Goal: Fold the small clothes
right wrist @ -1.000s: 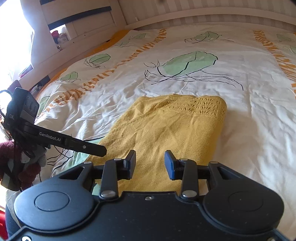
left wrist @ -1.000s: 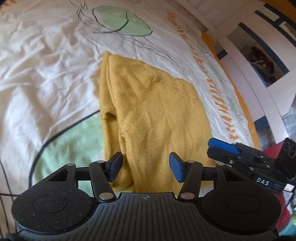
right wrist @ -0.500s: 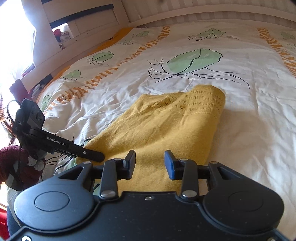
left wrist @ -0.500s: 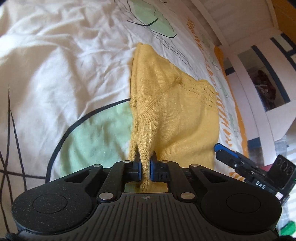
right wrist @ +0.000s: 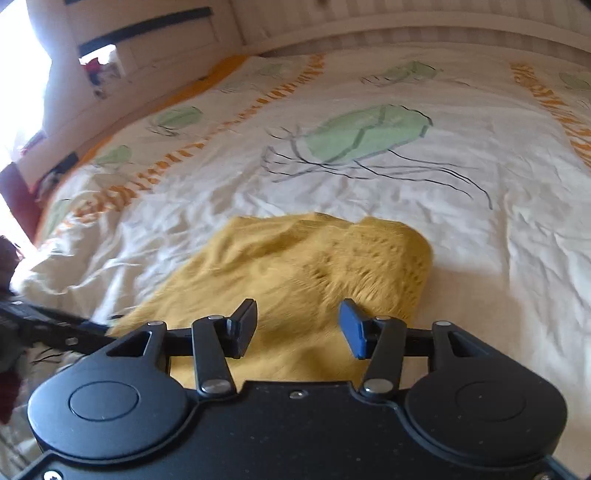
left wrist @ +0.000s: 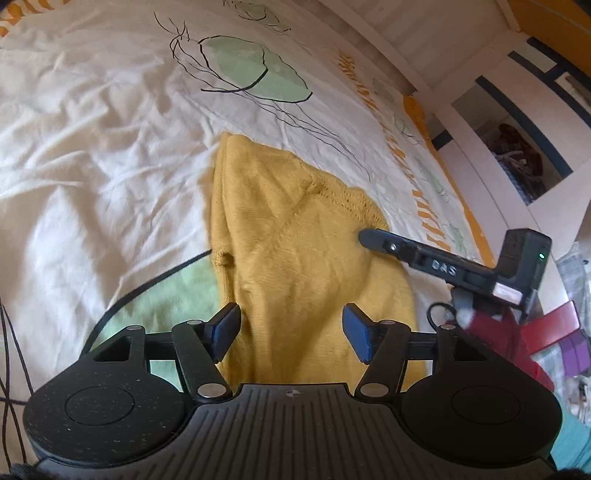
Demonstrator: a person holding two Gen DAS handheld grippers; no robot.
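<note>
1. Lowest in the left wrist view, my left gripper [left wrist: 291, 334] has its jaws opening, released, with the yellow knit garment [left wrist: 295, 258] below and between them, not pinched.
2. At the bottom of the right wrist view, my right gripper [right wrist: 297, 328] is also opening and grasps nothing; the garment's near part lies under it.
3. The garment lies mid-frame on the bedspread [left wrist: 92, 147], already doubled over. I judge a fold just laid down; next I need a fresh hold on an edge.
4. Only the left view shows the right gripper's finger over the knit; only the right view shows the far lacy edge [right wrist: 399, 251] and the headboard [right wrist: 406, 33].
</note>
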